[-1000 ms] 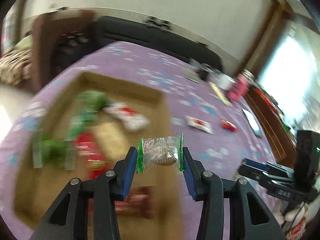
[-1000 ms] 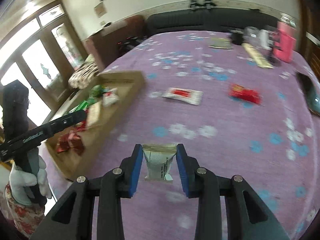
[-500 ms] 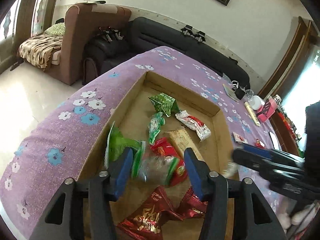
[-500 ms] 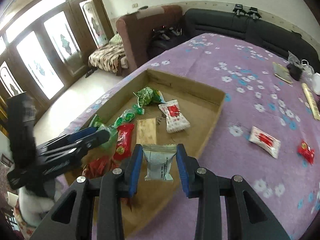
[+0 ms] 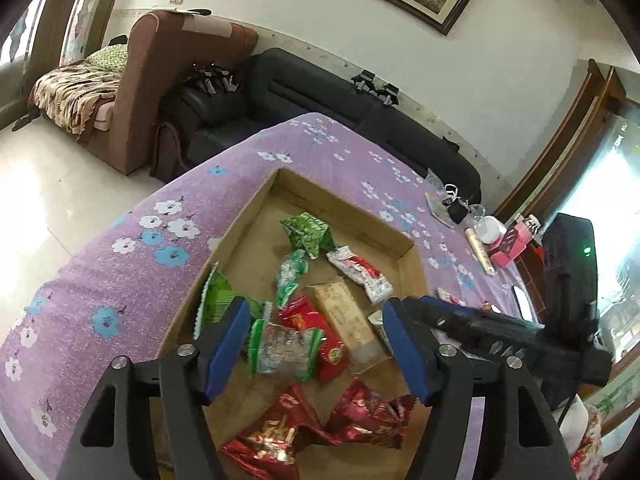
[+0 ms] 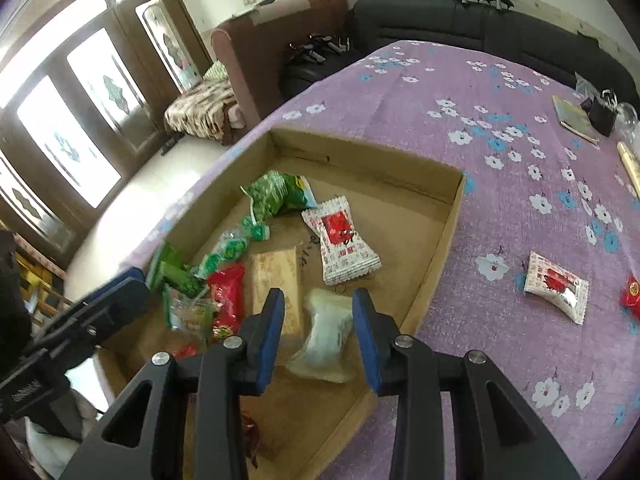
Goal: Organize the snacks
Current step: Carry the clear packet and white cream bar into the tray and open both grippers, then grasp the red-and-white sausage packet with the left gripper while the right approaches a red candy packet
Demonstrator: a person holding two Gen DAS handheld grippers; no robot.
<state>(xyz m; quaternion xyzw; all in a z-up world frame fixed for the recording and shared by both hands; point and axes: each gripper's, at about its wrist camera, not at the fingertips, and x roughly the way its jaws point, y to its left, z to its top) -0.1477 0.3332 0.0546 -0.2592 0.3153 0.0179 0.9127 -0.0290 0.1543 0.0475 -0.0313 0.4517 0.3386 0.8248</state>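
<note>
A shallow cardboard box (image 5: 264, 204) (image 6: 448, 224) on the purple flowered cloth holds several green, red and white snack packets. My left gripper (image 5: 316, 340) is open above a clear green-edged packet (image 5: 282, 348) that lies in the box. My right gripper (image 6: 318, 322) is open above a pale packet (image 6: 328, 332) lying in the box, apart from both blue pads. A white-and-red packet (image 6: 556, 286) and a red packet (image 6: 631, 300) lie on the cloth outside the box.
A tan bar (image 6: 276, 276) and crumpled red wrappers (image 5: 320, 424) lie in the box. At the table's far end are a notebook (image 6: 576, 120), a pink object (image 5: 510, 242) and small items. Sofas stand behind the table.
Both grippers swung from the open cloth to over the box. Each opened and let go of its packet; both packets now lie in the box.
</note>
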